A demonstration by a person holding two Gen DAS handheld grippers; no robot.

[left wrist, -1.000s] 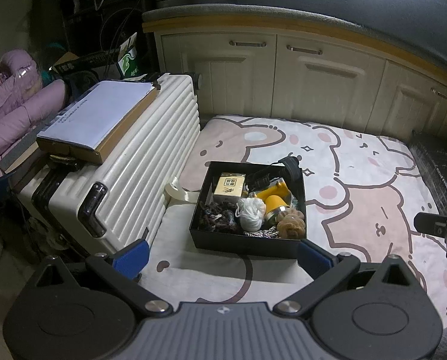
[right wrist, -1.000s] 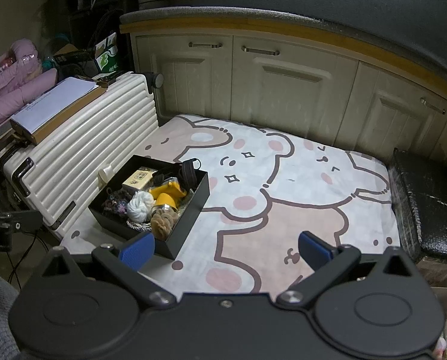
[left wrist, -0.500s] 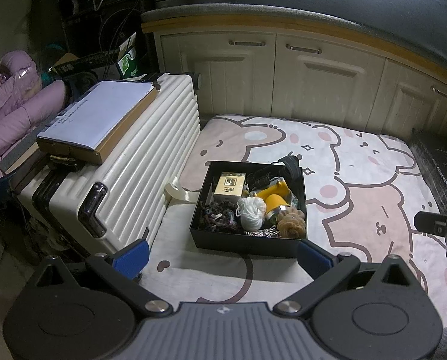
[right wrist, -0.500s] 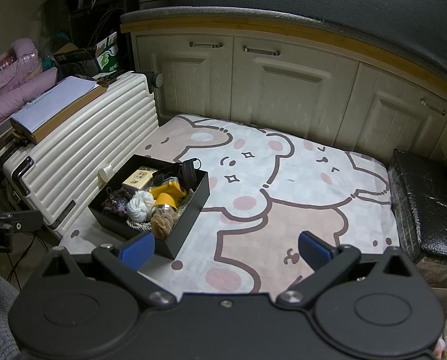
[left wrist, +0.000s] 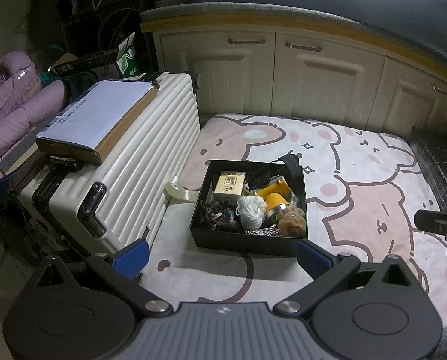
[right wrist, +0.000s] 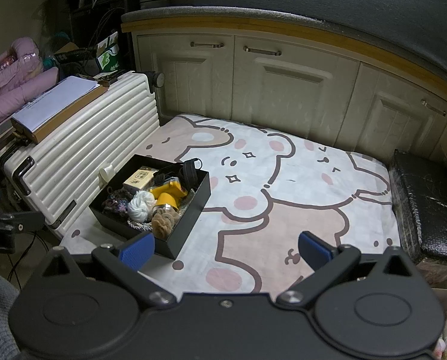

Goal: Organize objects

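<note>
The black box (left wrist: pixel 244 241) of small objects sits on the bear-print blanket (left wrist: pixel 358 186), straight ahead of the left gripper (left wrist: pixel 223 255), whose blue-padded jaws are spread wide and empty. It lies ahead and left of the right gripper (right wrist: pixel 226 247), also held level, jaws apart. A white suitcase (left wrist: pixel 139 162) stands left of the box.

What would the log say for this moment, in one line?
left claw: open, empty | right claw: open, empty | black box: full, on bear blanket | nothing picked yet
</note>
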